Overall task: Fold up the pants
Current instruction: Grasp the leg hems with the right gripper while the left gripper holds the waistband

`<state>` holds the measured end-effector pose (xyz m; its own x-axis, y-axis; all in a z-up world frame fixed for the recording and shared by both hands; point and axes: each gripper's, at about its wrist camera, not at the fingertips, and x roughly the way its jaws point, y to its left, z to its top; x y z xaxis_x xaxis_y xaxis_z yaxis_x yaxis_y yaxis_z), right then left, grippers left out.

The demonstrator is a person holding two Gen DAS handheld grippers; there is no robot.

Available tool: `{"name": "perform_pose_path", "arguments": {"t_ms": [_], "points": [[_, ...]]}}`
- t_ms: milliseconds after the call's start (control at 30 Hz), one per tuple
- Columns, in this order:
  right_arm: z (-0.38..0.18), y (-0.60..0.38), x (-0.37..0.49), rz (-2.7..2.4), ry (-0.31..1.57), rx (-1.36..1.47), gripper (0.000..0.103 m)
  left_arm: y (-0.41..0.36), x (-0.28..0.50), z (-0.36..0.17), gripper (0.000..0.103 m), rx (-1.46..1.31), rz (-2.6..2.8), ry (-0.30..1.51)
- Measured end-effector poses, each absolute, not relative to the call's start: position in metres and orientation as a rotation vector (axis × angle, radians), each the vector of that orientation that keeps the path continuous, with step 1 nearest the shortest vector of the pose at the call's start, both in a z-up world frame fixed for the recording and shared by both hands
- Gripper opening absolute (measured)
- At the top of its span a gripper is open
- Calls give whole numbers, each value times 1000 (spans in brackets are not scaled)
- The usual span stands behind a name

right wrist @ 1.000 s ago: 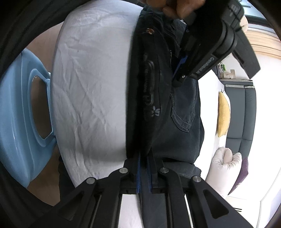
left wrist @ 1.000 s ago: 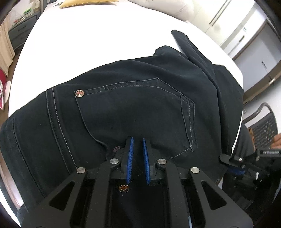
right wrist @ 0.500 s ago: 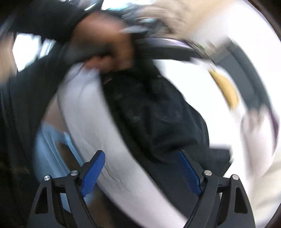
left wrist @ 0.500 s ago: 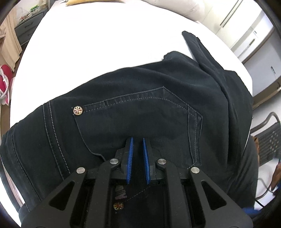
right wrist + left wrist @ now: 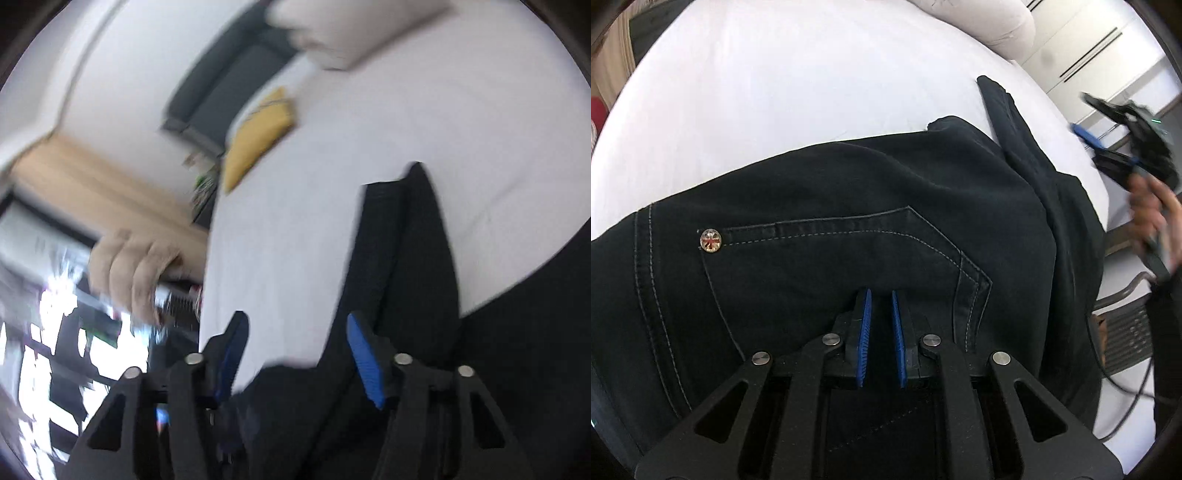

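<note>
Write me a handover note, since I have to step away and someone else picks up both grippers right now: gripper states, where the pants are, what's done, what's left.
Left gripper: shut on the pants at the waist end, near the back pocket.
Right gripper: jaws apart and closing, gripping nothing; it is over the leg end, and the view is blurred.
Pants: on the white bed, doubled lengthwise, legs stretching away from the waist.
Done: the lengthwise fold.
Left: probably grip the leg end and fold it toward the waist.

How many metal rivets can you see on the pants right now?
1. A single round rivet sits at the left corner of the back pocket on the pants in the left wrist view. Others may be hidden under folds or the gripper.
</note>
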<state>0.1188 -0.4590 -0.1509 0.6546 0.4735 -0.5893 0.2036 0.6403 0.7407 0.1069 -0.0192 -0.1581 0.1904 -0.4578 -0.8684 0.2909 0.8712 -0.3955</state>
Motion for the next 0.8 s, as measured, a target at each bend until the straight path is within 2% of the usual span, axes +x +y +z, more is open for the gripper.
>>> {"name": "perform_pose_path", "arguments": {"t_ms": [67,200,467,533,600,633,667,800], "points": [[-174,-470,147,154,889,972,54,-19,108,-159,11,-156,-532,1279],[-217,-485,183,41,938,1090,54,-23,106,-160,11,-139,-526,1271],[-250,-492,219,25,938,1176,54,-23,108,-166,11,-146,-537,1275],[-251,-492,227,26,923,1184,47,-22,108,-167,11,-143,-540,1275],[-252,-494,226,29,924,1182,22,-22,109,-167,11,-140,-541,1274],[-252,-494,227,28,929,1170,12,-23,109,-168,11,-137,-540,1273],[-249,-494,226,27,932,1147,7,-23,108,-167,11,-134,-541,1271],[-225,-501,205,19,880,1076,5,-25,106,-167,11,-134,-538,1265]]}}
